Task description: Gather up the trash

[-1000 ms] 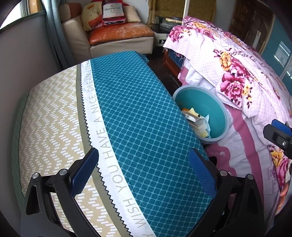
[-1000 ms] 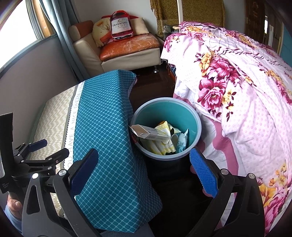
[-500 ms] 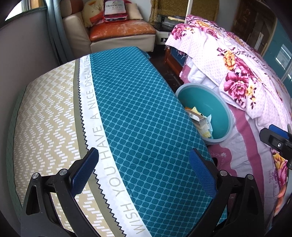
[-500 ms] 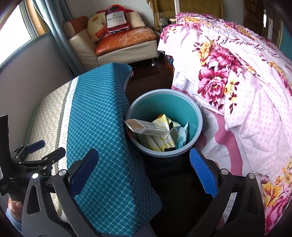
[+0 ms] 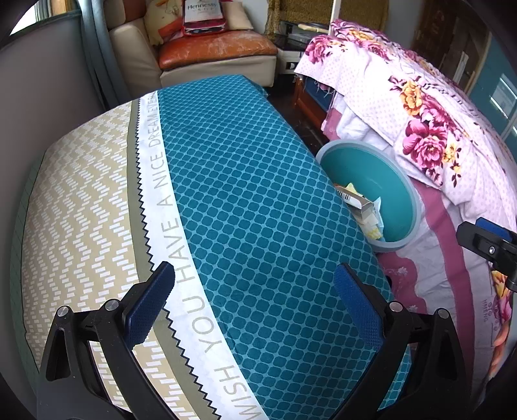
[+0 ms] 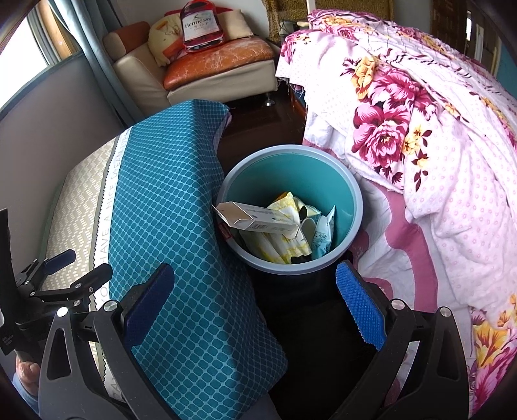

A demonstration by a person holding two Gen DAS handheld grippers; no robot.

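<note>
A teal bin (image 6: 350, 206) stands on the dark floor between the covered table and the bed. It holds a white carton (image 6: 258, 219), yellow-white wrappers (image 6: 284, 239) and a pale packet (image 6: 323, 236). My right gripper (image 6: 253, 308) hangs open and empty just in front of the bin. My left gripper (image 5: 253, 308) is open and empty over the teal-and-beige tablecloth (image 5: 245, 210); the bin (image 5: 404, 194) lies to its right, partly hidden by the table edge. The left gripper also shows in the right wrist view at lower left (image 6: 74, 271), and the right gripper's tip (image 5: 488, 239) shows at the left wrist view's right edge.
A bed with a pink floral quilt (image 6: 420, 129) fills the right side. A beige sofa with an orange cushion (image 6: 219, 58) and a red Hennessy bottle-shaped pillow (image 6: 200, 27) stands at the back. A grey wall and curtain (image 5: 48, 80) border the left.
Both views have tilted slightly downward and closer: the sofa has slid up in the frames and the bin sits nearer the right gripper. Both grippers stay open and empty.
</note>
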